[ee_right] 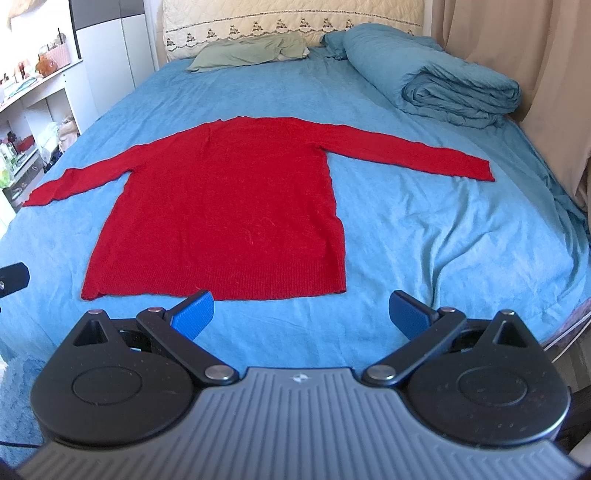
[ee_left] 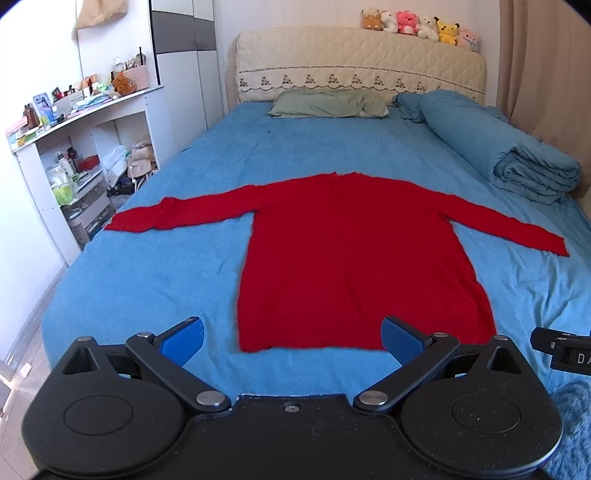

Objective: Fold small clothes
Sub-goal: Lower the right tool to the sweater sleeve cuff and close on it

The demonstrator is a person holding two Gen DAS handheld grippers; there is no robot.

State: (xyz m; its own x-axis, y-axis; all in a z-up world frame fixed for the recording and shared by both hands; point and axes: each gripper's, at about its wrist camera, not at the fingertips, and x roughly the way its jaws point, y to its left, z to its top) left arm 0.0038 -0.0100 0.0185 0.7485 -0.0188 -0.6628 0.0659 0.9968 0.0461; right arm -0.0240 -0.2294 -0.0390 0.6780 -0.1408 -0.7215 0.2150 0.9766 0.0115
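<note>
A red long-sleeved sweater (ee_left: 351,251) lies flat on the blue bed sheet (ee_left: 147,280), sleeves spread to both sides, hem toward me. It also shows in the right wrist view (ee_right: 229,206). My left gripper (ee_left: 293,338) is open and empty, hovering just short of the hem, near its left half. My right gripper (ee_right: 301,314) is open and empty, just short of the hem's right corner. A black part of the right gripper (ee_left: 561,350) shows at the right edge of the left wrist view.
A rolled blue duvet (ee_left: 517,155) lies at the bed's far right. A green pillow (ee_left: 328,103) lies by the headboard (ee_left: 358,62), with plush toys (ee_left: 421,26) on top. White shelves with clutter (ee_left: 74,155) stand left of the bed. A beige curtain (ee_right: 517,55) hangs on the right.
</note>
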